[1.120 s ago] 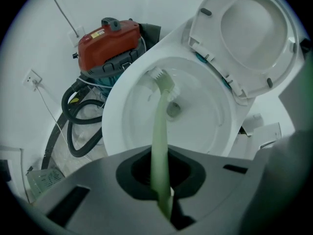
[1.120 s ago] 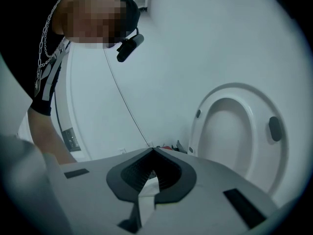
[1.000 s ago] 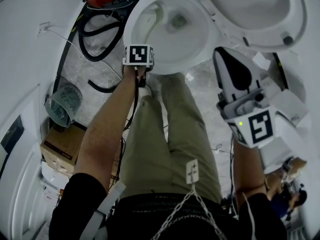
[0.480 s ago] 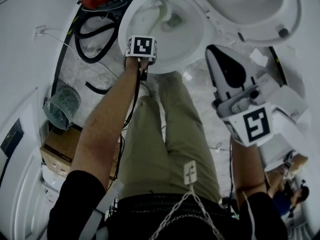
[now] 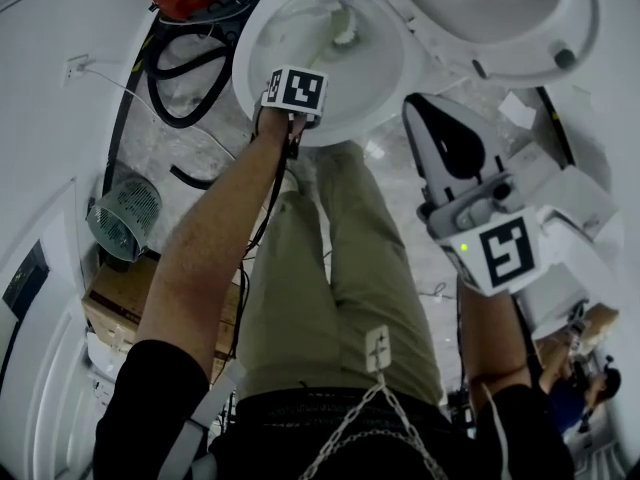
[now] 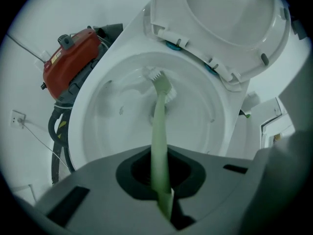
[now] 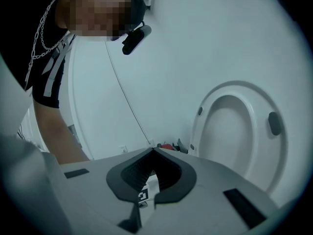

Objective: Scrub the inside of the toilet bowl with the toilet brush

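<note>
Bathroom: white toilet bowl (image 6: 208, 126), lid (image 6: 230, 23) raised.

In the head view we cannot see the jaws of the left tool (image 6: 160, 177) under its marker cube (image 5: 295, 90). The toilet brush (image 6: 159, 116) ahead of it is too small to make out, and the lid (image 5: 500, 8) beyond runs off the top edge. In its own view, the body of the right tool (image 7: 152, 177) hides the toilet bowl (image 6: 220, 126).
</note>
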### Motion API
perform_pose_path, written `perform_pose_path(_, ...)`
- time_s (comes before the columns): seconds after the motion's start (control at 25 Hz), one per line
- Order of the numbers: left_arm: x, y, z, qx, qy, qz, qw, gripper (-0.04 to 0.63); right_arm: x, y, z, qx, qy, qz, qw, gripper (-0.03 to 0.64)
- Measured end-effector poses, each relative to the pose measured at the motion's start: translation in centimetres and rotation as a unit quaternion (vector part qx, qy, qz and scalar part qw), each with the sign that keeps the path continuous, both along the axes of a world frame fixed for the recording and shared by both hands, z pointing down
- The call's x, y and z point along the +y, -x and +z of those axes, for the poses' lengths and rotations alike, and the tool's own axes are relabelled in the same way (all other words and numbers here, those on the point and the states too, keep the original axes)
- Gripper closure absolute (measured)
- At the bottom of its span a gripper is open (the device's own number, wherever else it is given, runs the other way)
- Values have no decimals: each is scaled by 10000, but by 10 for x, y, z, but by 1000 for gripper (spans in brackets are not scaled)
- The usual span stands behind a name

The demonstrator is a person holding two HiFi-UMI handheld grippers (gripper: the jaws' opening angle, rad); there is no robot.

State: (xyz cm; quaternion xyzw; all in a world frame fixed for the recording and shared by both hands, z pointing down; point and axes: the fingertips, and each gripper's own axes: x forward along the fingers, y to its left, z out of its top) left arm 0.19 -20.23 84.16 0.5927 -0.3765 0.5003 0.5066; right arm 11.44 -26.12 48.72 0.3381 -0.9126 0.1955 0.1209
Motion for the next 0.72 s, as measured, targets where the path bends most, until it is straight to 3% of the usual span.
perform_pose_path(0.24,11,-23,-4,247,95,-27,9996,595,2,0,3,8,72,4,10000,614)
perform_pose_path(0.72,39,-56,-15,328,-101,1109,9932,595,13,5,-1,-47,75,166,9998,614)
